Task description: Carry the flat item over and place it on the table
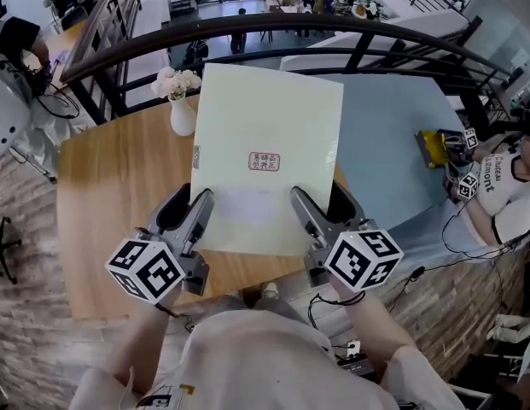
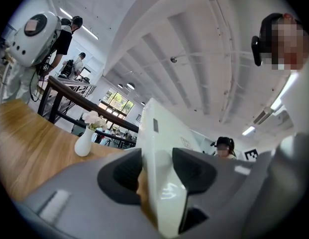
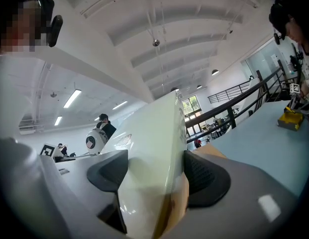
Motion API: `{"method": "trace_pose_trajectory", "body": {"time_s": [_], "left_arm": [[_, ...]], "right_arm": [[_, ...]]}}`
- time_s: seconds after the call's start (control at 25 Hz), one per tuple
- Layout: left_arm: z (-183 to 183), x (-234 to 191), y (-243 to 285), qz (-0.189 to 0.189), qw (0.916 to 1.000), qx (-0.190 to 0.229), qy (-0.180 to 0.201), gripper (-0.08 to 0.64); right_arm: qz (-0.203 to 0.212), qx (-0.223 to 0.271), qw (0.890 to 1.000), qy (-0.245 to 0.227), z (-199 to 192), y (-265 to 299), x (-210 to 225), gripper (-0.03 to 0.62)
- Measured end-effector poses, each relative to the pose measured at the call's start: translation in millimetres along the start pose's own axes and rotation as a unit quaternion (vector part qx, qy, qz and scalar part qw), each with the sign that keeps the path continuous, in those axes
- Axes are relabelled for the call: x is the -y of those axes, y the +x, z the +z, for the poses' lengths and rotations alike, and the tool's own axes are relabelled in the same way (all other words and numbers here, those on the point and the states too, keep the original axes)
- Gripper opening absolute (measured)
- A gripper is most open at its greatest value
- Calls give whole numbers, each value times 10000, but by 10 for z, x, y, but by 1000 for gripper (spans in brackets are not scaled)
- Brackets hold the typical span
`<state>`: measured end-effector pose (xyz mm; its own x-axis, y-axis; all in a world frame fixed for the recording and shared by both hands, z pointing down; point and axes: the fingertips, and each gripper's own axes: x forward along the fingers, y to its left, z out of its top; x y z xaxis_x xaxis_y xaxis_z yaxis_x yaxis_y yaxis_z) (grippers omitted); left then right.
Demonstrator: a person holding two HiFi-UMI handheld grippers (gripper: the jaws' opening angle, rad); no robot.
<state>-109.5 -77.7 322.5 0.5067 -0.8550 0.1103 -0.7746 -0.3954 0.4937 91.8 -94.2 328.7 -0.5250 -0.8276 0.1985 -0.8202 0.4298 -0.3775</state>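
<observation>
Left gripper view has the jaws of the left gripper (image 2: 156, 172) clamped on the near edge of the flat item (image 2: 161, 133), one dark pad on each face. The right gripper (image 3: 156, 177) grips the same edge the same way, its jaws closed on the sheet's thickness with nothing else between them. From the head view, the pale, stiff sheet is held in the air by its near edge over the far right part of the wooden table (image 1: 111, 195). Its far edge reaches toward the blue table (image 1: 384, 135) beyond and looks tipped upward. It does not appear to rest on anything.

The step in hand looks like the carry just before setting down. To do it well, I would:
- keep both grips level with each other so the sheet does not twist
- lower the far edge first onto bare wood
- steer clear of the white vase (image 1: 182, 114) of flowers just beside the sheet's left corner
- let go only once the sheet lies flat

By count:
- two grippers, each with one marker cube
- one flat item with one small red stamp (image 1: 265, 161) on its face
- two tables
- one vase
- one yellow object (image 1: 433, 146) on the blue table, well apart from the sheet
</observation>
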Motion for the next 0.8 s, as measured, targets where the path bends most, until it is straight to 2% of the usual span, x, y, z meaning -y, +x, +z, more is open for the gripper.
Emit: {"method": "trace_pose_trajectory", "body": {"time_s": [0.28, 0.48, 0.8], "left_arm": [[-16, 55, 135, 188, 9998, -7, -42, 190], [-22, -25, 230, 309, 9994, -33, -122, 190], [74, -232, 526, 394, 9992, -3, -14, 190]], "right_arm": [[129, -155, 9998, 40, 63, 76, 168, 344], [218, -286, 9993, 59, 60, 230, 243, 344], [186, -255, 9995, 63, 119, 562, 381, 344]]}}
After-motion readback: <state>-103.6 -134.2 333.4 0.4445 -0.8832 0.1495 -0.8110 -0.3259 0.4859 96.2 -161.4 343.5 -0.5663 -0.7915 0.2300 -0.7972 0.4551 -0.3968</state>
